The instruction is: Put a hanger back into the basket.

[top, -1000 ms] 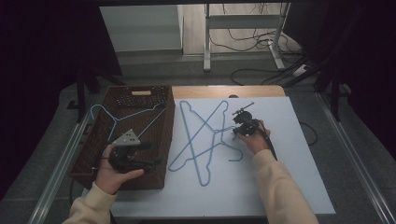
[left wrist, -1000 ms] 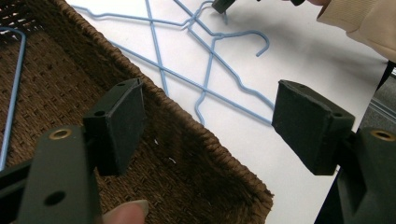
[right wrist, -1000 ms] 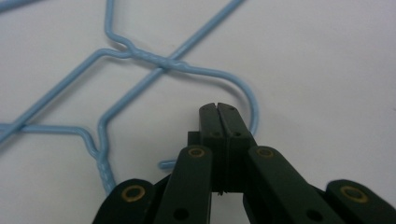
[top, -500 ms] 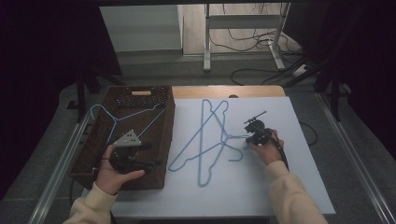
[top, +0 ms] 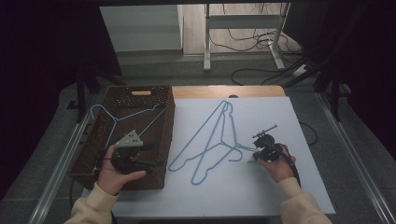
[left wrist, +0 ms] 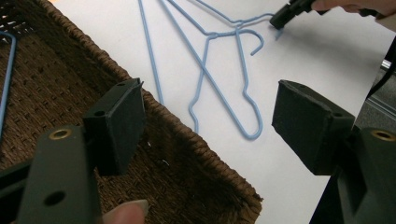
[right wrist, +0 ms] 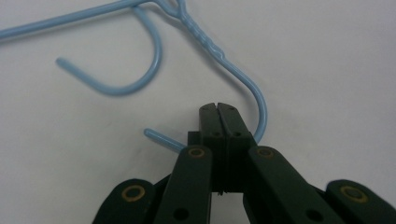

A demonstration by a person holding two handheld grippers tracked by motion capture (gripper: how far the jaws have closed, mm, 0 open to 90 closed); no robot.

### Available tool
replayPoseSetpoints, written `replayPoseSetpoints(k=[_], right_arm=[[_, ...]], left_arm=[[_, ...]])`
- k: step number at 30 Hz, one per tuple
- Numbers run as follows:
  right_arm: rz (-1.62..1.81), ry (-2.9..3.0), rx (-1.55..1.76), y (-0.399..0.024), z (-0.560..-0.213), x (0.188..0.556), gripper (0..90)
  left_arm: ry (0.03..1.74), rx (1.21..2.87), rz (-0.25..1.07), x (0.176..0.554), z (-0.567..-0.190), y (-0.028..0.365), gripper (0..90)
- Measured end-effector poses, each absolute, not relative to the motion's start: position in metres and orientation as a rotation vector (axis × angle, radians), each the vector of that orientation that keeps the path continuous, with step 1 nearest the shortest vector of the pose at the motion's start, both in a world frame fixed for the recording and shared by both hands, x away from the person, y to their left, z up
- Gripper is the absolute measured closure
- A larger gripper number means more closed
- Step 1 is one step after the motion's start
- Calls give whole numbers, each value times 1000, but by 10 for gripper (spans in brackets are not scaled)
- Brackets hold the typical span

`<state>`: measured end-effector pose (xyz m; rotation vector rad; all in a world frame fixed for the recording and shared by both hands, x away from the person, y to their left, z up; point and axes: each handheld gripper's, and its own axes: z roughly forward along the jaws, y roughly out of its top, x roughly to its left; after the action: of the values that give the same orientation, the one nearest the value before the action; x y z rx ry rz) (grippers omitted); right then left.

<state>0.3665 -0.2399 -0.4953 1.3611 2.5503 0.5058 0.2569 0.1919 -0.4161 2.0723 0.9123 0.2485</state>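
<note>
High view: we see two blue wire hangers [top: 210, 140] crossed on the white table [top: 308, 186], with a third hanger [top: 122, 116] lying in the wicker basket [top: 166, 140]. Our right gripper [top: 254, 154] is clenched on the hook of one tabletop hanger, while our left gripper [left wrist: 208, 121] hangs released above the basket's near corner.
</note>
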Motion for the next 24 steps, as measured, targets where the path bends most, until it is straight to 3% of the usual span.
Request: replayPoseSetpoints(k=[19,24], right_arm=[[560,2652,1304,-241,-489,314,893],[654,2597,1202,-241,-472,327,749]], left_arm=[[910,2076,249,256,-416,191,253],[907,2079,249,257,-417,190,252]])
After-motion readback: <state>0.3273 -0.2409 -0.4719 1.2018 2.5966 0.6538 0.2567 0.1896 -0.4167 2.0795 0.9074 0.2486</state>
